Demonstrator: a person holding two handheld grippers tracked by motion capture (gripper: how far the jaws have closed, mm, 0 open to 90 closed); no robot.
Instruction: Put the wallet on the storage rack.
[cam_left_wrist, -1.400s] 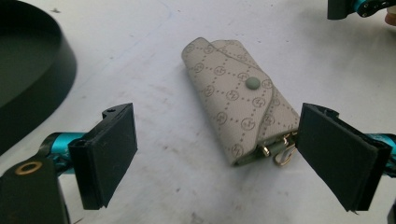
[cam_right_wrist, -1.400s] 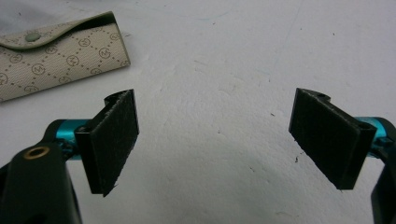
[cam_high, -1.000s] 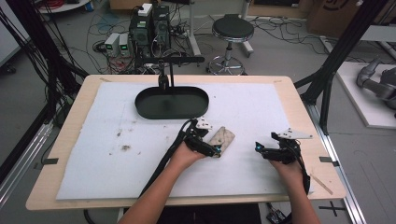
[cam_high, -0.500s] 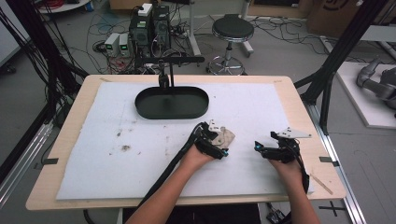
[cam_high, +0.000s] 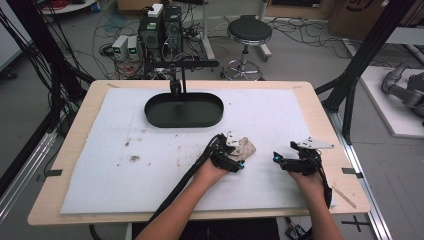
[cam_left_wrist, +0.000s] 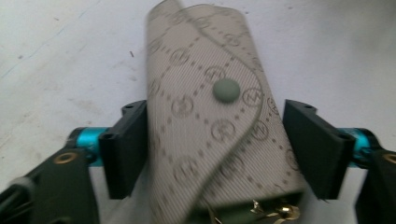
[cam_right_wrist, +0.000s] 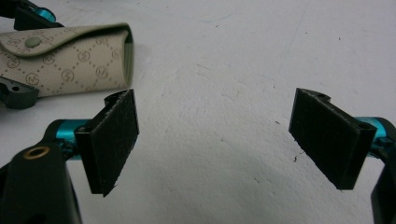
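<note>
Lying flat on the white felt mat (cam_high: 150, 165), a beige woven pouch (cam_left_wrist: 210, 126) with a monogram lattice and round snap sat between the left gripper (cam_left_wrist: 224, 149)'s parted black pads, apparently unsqueezed; the right gripper (cam_right_wrist: 229, 140) gaped wide, empty, just beside it; an oval black tray (cam_high: 184, 110) stood well apart

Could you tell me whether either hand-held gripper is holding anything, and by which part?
The left hand-held gripper straddles the pouch across its middle, but grip contact cannot be told. The right hand-held gripper is open and holds nothing.

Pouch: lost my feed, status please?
Left gripper jaws around the pouch, not clearly clamped. Right gripper open, empty, beside it. Tray far off, nothing blocking.
</note>
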